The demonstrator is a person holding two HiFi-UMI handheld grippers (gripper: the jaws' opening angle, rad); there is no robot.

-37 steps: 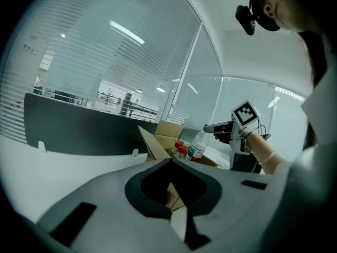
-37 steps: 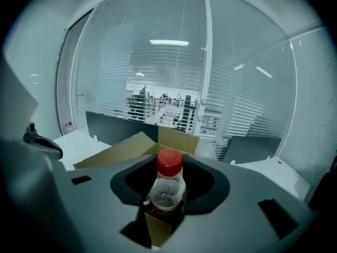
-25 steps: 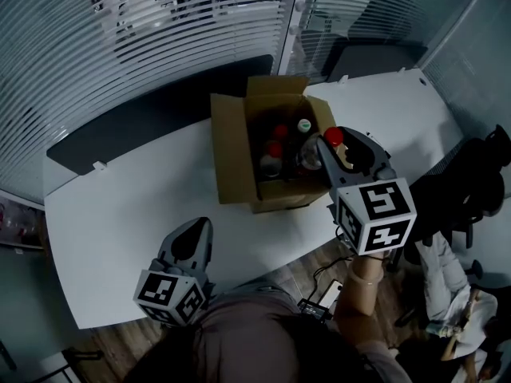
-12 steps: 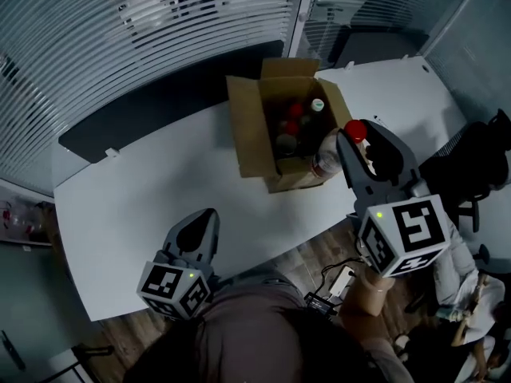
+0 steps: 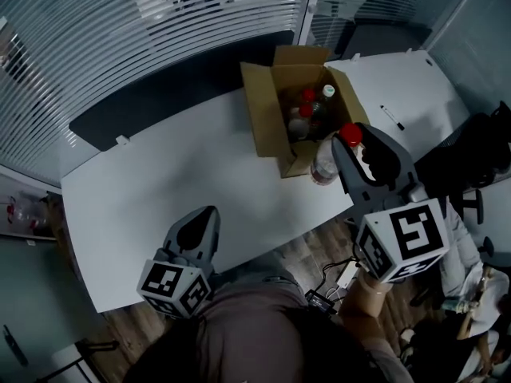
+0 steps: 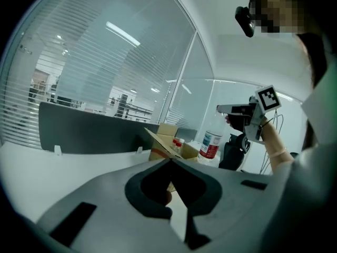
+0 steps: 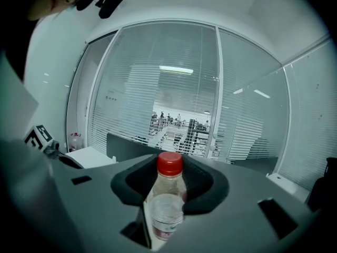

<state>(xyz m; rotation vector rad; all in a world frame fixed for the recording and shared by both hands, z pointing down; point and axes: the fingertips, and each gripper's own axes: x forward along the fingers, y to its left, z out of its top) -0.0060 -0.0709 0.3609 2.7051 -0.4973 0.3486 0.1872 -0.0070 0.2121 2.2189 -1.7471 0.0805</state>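
An open cardboard box [image 5: 267, 110] stands on the white table [image 5: 184, 174] with several bottles upright inside it. My right gripper [image 5: 345, 144] is shut on a clear plastic bottle [image 5: 326, 162] with a red cap [image 5: 350, 134], held in the air just off the box's near right corner. In the right gripper view the bottle [image 7: 167, 207] stands upright between the jaws of the right gripper [image 7: 168, 186]. My left gripper [image 5: 207, 214] hangs over the table's near edge, its jaws together on nothing. From the left gripper [image 6: 171, 161] view, box [image 6: 166, 141] and bottle [image 6: 210, 144] lie ahead.
A dark panel [image 5: 176, 86] runs along the table's far edge, with glass walls and blinds [image 5: 120, 22] behind it. A pen [image 5: 391, 116] lies on the table to the right of the box. An office chair [image 5: 471, 146] stands at the right, over wooden floor [image 5: 311, 254].
The right gripper has carried the red-capped bottle up from over the box toward its near right corner. The left gripper has stayed shut and low.
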